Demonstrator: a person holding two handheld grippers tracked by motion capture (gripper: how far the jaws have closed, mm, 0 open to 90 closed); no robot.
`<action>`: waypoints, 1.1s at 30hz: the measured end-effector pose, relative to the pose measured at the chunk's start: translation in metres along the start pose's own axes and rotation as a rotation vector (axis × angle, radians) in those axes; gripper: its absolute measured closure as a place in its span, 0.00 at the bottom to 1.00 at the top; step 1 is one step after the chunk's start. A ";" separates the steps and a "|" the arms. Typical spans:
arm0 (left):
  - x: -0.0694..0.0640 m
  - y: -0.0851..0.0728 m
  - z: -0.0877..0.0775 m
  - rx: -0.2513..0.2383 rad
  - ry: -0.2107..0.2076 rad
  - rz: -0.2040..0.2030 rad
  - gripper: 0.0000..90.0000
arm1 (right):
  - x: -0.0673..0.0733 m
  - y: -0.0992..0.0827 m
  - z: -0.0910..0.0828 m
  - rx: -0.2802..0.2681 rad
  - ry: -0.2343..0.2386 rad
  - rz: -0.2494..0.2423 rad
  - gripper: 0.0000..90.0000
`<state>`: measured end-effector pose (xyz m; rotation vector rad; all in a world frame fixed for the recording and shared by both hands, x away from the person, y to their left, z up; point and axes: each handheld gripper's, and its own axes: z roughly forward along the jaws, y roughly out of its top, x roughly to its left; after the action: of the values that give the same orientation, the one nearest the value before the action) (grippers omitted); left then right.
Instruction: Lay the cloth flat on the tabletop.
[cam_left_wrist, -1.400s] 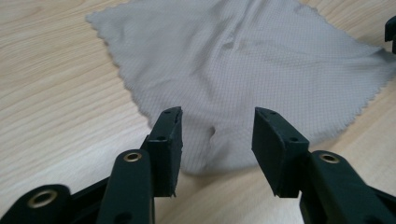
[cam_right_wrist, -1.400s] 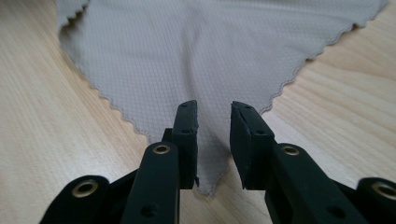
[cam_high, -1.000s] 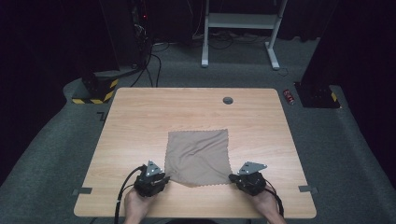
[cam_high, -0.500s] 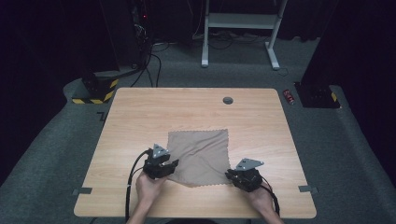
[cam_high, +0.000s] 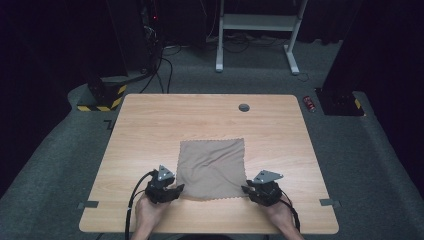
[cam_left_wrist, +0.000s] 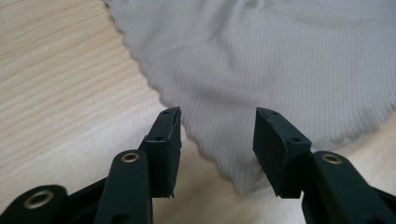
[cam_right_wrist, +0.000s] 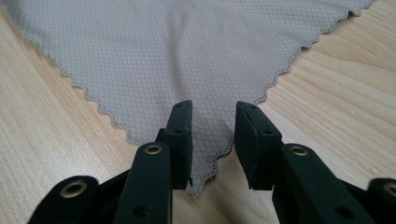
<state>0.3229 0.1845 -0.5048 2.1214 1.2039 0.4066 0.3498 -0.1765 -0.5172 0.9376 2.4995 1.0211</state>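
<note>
Beige cloth (cam_high: 212, 169) lies flat on the wooden table (cam_high: 150, 130), near the edge where the person stands. From the high view, the left gripper (cam_high: 176, 190) sits at its near left corner and the right gripper (cam_high: 246, 189) at its near right corner. From the left gripper view, the jaws have just been opening; the cloth corner (cam_left_wrist: 243, 179) lies loose between them. From the right gripper view, the jaws have just been opening too, over the scalloped corner (cam_right_wrist: 205, 179), not pressing it.

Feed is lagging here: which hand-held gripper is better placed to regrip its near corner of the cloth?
Right hand-held gripper: the taupe scalloped-edge cloth has its corner between the just-opening jaws. Left hand-held gripper sits slightly off its corner.
</note>
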 end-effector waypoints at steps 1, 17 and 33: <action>0.000 -0.003 -0.003 0.000 0.000 0.002 0.58 | 0.000 0.000 0.000 0.002 0.001 0.002 0.75; -0.013 -0.020 -0.007 0.020 0.036 0.028 0.57 | -0.004 -0.007 -0.007 0.005 0.005 0.028 0.81; -0.012 -0.024 -0.010 -0.001 0.040 0.021 0.56 | 0.008 -0.013 -0.019 0.015 0.003 -0.004 0.98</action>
<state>0.2955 0.1873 -0.5130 2.1361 1.2045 0.4604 0.3292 -0.1883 -0.5128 0.9361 2.5139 1.0053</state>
